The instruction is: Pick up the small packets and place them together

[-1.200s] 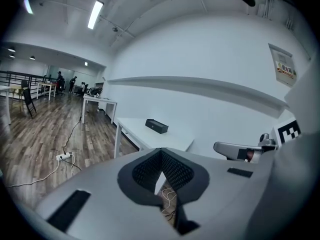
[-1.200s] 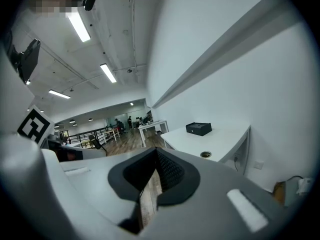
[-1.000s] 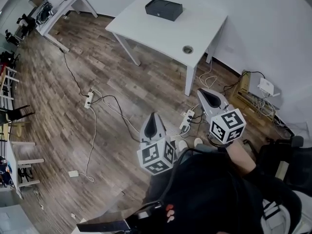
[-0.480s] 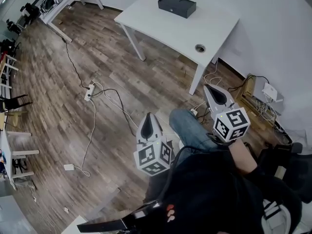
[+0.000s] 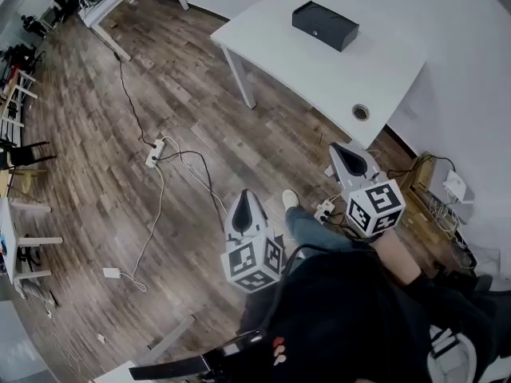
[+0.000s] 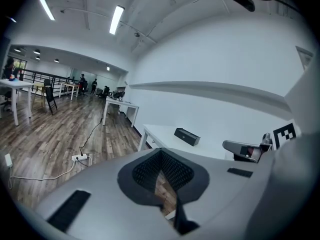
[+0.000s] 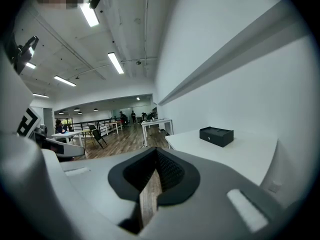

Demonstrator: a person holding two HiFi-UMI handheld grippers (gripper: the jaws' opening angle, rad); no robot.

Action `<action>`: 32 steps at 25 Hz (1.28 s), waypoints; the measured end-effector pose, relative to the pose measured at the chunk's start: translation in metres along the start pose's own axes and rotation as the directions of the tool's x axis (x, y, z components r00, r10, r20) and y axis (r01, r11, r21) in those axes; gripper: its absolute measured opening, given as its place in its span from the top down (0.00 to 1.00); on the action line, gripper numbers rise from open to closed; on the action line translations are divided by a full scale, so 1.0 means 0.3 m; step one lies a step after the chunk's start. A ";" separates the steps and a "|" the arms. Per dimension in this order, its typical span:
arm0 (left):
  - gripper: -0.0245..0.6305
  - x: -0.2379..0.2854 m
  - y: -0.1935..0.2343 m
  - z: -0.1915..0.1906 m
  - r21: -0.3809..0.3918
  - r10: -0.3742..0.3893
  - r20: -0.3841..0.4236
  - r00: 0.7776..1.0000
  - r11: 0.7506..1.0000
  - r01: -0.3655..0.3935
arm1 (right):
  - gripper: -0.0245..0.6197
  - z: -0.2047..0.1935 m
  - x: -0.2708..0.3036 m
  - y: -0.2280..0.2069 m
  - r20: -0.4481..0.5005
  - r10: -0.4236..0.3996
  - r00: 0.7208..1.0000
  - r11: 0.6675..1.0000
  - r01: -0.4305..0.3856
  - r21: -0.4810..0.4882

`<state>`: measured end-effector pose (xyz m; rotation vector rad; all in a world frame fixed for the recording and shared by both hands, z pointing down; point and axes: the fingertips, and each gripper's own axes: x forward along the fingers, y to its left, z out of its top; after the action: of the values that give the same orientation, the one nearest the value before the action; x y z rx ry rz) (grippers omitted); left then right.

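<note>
While the left gripper (image 5: 245,194) and the right gripper (image 5: 337,148) hang above the wooden floor (image 5: 120,182), short of the white surface (image 5: 319,66), each has its jaws pressed together with nothing between them. The right gripper is the nearer to the surface's edge. A black box (image 5: 324,25) lies on the surface's far side. The small packets I cannot make out from here.

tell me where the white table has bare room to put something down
Most of the white table is bare: the wide stretch between the black box and the near edge, bar the cable hole. Cluttered: the floor left of it, round the power strip.
</note>
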<state>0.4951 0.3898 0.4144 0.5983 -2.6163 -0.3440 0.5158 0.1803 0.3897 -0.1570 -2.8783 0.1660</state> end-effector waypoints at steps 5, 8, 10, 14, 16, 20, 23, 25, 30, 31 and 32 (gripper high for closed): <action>0.96 0.257 0.057 0.170 0.013 0.019 0.015 1.000 1.000 -0.019 | 0.96 0.101 0.308 -0.057 -0.003 0.053 0.999 0.999 -0.053 0.004; 0.96 0.396 0.078 0.260 0.012 0.028 0.021 0.999 1.000 -0.029 | 0.96 0.159 0.458 -0.092 -0.004 0.078 0.997 0.997 -0.078 0.010; 0.96 0.467 0.080 0.310 0.020 0.028 0.029 0.999 0.999 -0.029 | 0.96 0.193 0.533 -0.121 0.000 0.083 0.997 0.996 -0.083 0.012; 0.96 0.550 0.114 0.376 0.021 0.051 0.053 0.997 0.998 -0.052 | 0.96 0.236 0.646 -0.135 0.010 0.105 0.994 0.994 -0.105 0.000; 0.96 0.573 0.136 0.396 0.015 0.067 0.060 0.996 0.998 -0.068 | 0.96 0.243 0.686 -0.132 0.008 0.115 0.993 0.993 -0.115 -0.006; 0.96 0.605 0.202 0.436 0.012 0.101 0.070 0.992 0.995 -0.102 | 0.96 0.242 0.767 -0.112 -0.013 0.132 0.991 0.991 -0.132 -0.007; 0.96 0.643 0.274 0.459 -0.003 0.129 0.075 0.989 0.992 -0.129 | 0.96 0.247 0.855 -0.093 -0.023 0.142 0.990 0.990 -0.142 -0.013; 0.96 0.673 0.332 0.476 -0.015 0.146 0.076 0.986 0.989 -0.145 | 0.96 0.254 0.927 -0.072 -0.026 0.148 0.989 0.989 -0.149 -0.018; 0.96 0.782 0.508 0.552 -0.039 0.169 0.075 0.983 0.985 -0.167 | 0.96 0.285 1.143 0.009 -0.032 0.158 0.987 0.987 -0.159 -0.033; 0.96 0.811 0.544 0.576 -0.041 0.173 0.076 0.982 0.985 -0.170 | 0.96 0.290 1.194 0.021 -0.035 0.155 0.987 0.987 -0.156 -0.030; 0.96 0.842 0.582 0.603 -0.043 0.177 0.079 0.981 0.984 -0.174 | 0.96 0.295 1.245 0.034 -0.039 0.155 0.987 0.987 -0.156 -0.028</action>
<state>0.1444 0.4517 0.4026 0.3440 -2.7111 -0.3658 0.1347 0.2269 0.3946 -0.3875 -2.8320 0.1457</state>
